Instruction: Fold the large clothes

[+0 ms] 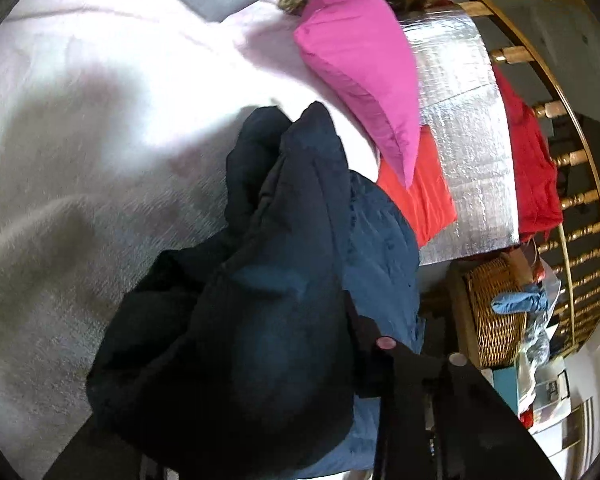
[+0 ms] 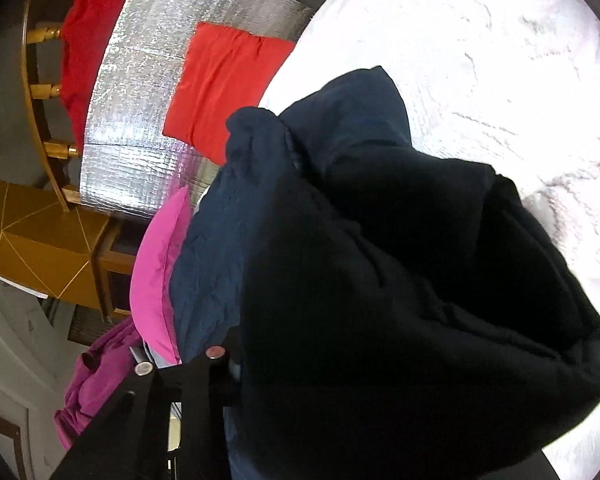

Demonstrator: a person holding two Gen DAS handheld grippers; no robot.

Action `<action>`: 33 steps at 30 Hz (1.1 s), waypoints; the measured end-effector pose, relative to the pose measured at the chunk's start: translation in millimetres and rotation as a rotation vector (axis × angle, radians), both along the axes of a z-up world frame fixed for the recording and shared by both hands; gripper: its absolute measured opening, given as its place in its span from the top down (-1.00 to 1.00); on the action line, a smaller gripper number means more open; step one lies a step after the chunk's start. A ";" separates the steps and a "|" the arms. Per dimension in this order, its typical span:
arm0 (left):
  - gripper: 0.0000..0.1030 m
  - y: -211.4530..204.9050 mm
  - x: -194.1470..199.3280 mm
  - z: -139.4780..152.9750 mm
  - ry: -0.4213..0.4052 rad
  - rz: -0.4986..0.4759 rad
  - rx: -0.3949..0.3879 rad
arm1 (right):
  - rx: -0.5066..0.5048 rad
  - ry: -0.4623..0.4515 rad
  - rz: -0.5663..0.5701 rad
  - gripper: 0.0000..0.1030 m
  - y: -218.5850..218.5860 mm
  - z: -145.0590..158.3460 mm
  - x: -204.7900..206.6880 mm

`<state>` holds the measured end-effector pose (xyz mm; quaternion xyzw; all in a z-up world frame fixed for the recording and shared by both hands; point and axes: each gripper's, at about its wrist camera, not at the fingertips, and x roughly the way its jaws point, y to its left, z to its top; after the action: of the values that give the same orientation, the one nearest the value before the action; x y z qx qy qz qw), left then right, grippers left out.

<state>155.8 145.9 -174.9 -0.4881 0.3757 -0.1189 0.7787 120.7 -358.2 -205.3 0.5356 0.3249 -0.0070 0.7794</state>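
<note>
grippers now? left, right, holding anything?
Left gripper: shut on the navy garment.
Right gripper: shut on the same garment's edge.

Bed w/ pale pinkish-white fuzzy blanket (image 1: pixel 80 160) covering most of it. Dark navy garment (image 1: pixel 260 300) bunched up on the blanket, near the bed's edge. Pink pillow (image 1: pixel 356 68) at that edge too, partly over a folded orange-red cloth (image 1: pixel 424 196). Silver foil sheet (image 1: pixel 460 120) runs along the edge; orange-red cloth lies on it, darker red cloth (image 1: pixel 532 168) at its far side.
</note>
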 end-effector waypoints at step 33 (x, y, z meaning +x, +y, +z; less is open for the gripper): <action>-0.46 45.6 -8.2 -14.7 0.130 -0.115 -0.113 | 0.141 0.052 0.096 -0.44 -46.0 -7.7 9.6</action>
<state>147.6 191.4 -189.5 -0.5154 0.4458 -0.1525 0.7158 130.3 -404.2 -213.0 0.5727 0.3699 0.0394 0.7305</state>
